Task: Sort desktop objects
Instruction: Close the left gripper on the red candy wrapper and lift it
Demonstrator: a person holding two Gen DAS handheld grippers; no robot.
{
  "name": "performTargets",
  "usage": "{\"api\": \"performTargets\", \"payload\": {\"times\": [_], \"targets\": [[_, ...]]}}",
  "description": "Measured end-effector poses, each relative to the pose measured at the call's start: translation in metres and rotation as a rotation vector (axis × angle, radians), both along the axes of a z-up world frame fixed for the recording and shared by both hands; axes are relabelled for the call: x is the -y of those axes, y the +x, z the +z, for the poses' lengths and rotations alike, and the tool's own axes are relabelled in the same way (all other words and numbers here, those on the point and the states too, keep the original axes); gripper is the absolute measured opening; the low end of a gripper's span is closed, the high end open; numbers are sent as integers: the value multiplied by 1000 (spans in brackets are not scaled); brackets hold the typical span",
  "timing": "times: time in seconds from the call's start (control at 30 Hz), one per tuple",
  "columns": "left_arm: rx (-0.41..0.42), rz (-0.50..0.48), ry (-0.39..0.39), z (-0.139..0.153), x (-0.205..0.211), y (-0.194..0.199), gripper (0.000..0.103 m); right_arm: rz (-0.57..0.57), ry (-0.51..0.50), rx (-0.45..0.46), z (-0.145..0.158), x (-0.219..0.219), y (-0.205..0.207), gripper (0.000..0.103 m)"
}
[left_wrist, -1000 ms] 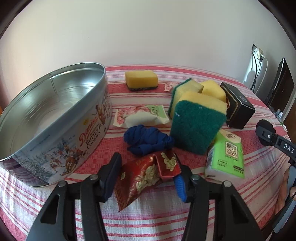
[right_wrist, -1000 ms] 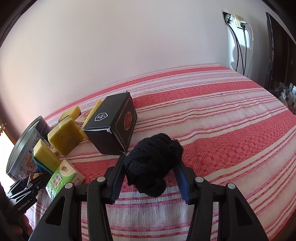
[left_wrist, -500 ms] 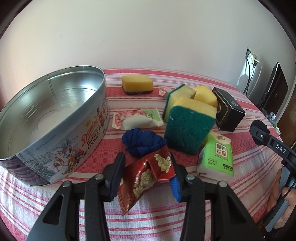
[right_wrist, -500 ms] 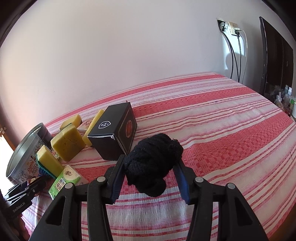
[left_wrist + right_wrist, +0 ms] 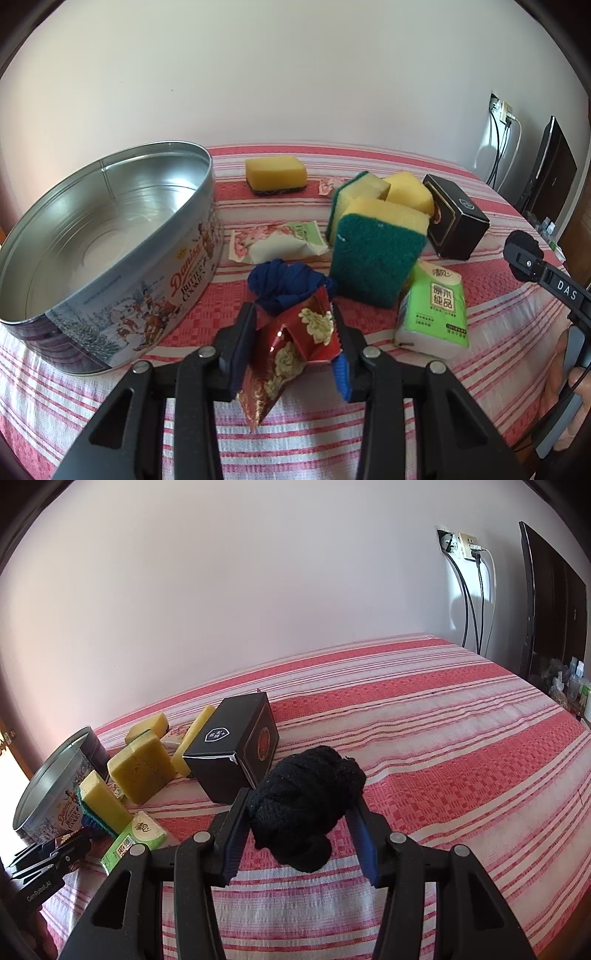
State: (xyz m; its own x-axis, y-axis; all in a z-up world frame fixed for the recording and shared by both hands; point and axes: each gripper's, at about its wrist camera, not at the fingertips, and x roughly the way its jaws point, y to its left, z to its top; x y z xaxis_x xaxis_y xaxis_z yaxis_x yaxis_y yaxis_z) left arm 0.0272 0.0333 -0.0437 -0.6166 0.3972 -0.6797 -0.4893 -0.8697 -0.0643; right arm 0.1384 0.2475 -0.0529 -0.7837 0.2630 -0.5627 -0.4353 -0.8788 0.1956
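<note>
Closing further since a second ago, the left hand-held gripper (image 5: 293, 345) squeezes the red snack packet (image 5: 295, 341) beside the cookie tin (image 5: 122, 280), while the right hand-held gripper (image 5: 301, 825) clamps the black sock ball (image 5: 306, 805).

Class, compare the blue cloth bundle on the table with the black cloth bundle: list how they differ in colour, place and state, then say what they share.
The blue bundle is deep blue; the black bundle is black. The blue bundle lies loose on the striped tablecloth, just beyond the red snack packet; the black bundle sits clamped in the right claw. The blue bundle has sponges and wrappers close around it; the black bundle is nearest the black box. Both are soft, knotted cloth wads.
</note>
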Motion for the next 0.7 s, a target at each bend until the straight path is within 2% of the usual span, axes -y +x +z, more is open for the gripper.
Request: {"api": "performTargets", "payload": {"times": [0.13, 0.37, 0.47, 0.57, 0.7], "targets": [[-30, 5, -14, 3, 1, 3, 32, -5, -9, -5, 0, -1, 0, 53], [-27, 0, -8, 4, 2, 2, 32, -3, -10, -15, 1, -1, 1, 53], [-20, -19, 22, 5, 8, 1, 32, -1, -13, -14, 0, 0, 0, 53], [-11, -49, 84, 9, 19, 2, 31, 0, -14, -19, 0, -1, 1, 53], [-21, -56, 116, 12, 32, 1, 30, 1, -20, -33, 0, -2, 3, 53]]}}
